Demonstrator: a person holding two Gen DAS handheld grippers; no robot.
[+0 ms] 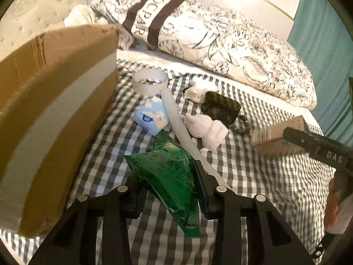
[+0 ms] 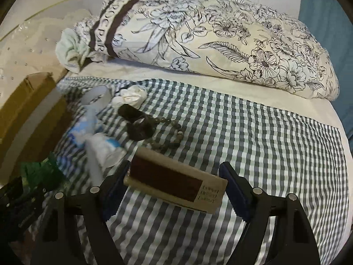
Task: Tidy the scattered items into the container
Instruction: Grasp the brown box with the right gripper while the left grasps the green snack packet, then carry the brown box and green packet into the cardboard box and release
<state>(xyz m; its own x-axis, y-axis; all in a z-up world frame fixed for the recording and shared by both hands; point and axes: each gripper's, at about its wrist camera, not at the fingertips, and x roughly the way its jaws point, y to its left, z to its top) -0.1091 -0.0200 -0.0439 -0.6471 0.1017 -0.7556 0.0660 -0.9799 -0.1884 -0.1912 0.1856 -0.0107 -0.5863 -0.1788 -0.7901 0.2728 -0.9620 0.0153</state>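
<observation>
Gripping the green packet (image 1: 169,176) by one edge beside the cardboard box (image 1: 55,101), your left tool (image 1: 169,190) risks dropping it; your right tool (image 2: 172,187) straddles the small carton (image 2: 176,182), jaws apart.

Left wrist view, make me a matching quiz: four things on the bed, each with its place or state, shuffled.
Things:
1 green packet
2 tape roll
3 cardboard box
4 bead bracelet

Places or states:
A beside the dark pouch
B stands at the left
C held in the left claw
D behind the blue tissue pack

Pairs: 1-C, 2-D, 3-B, 4-A
</observation>
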